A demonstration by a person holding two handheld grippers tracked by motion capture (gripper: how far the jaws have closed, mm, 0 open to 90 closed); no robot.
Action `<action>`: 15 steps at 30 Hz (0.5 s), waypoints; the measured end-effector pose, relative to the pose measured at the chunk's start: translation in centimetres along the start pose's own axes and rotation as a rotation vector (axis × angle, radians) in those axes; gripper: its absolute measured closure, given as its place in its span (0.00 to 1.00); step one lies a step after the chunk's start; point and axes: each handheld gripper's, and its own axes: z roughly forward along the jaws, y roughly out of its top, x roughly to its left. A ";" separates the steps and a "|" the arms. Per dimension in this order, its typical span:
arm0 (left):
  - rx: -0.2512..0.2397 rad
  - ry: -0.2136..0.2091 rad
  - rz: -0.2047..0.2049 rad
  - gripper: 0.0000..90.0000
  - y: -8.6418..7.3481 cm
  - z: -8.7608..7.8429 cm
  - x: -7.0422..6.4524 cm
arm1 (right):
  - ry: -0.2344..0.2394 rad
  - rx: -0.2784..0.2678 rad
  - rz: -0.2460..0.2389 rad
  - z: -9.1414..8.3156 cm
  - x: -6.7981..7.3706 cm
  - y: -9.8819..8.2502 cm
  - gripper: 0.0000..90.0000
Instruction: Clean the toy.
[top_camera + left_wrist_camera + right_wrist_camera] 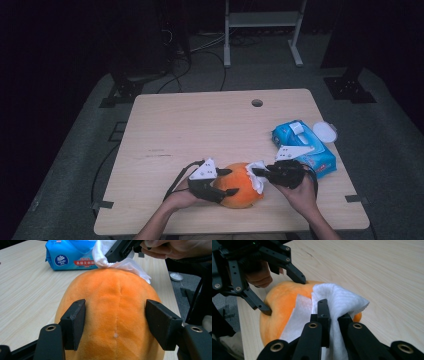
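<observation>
The right gripper [329, 315] has its jaws pinched tight on a white tissue [342, 302], which bunches up between them and drapes down onto the orange plush toy [279, 307]. The left gripper [117, 325] stands about half open, one jaw on each flank of the toy and pressed into the fur, so it holds the toy steady on the counter [200, 125]. The step in hand looks like wiping the toy: one tool braces, the other rubs the tissue over the top end.

From the left gripper view the toy runs away from the jaws, its seam midway between them, with the tissue lying across its far end under the right gripper. In the high view the toy [239, 191] sits near the front edge of the counter, between the two hands. A blue tissue pack [302, 147] lies just beyond the right gripper.

Next, I judge, the tissue must be dragged across the fur with light pressure while the left jaws keep their hold.
</observation>
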 end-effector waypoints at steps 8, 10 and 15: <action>0.000 0.001 -0.001 0.38 0.1 0.1 -0.1 | -0.009 0.017 0.011 -0.2 -0.2 -0.3 0.94; 0.000 0.003 0.002 0.37 0.2 0.2 -0.2 | -0.004 0.005 -0.004 -0.1 0.3 0.1 0.94; 0.005 0.000 0.013 0.37 0.2 0.3 -0.4 | 0.007 -0.009 -0.040 -0.1 1.3 0.6 0.94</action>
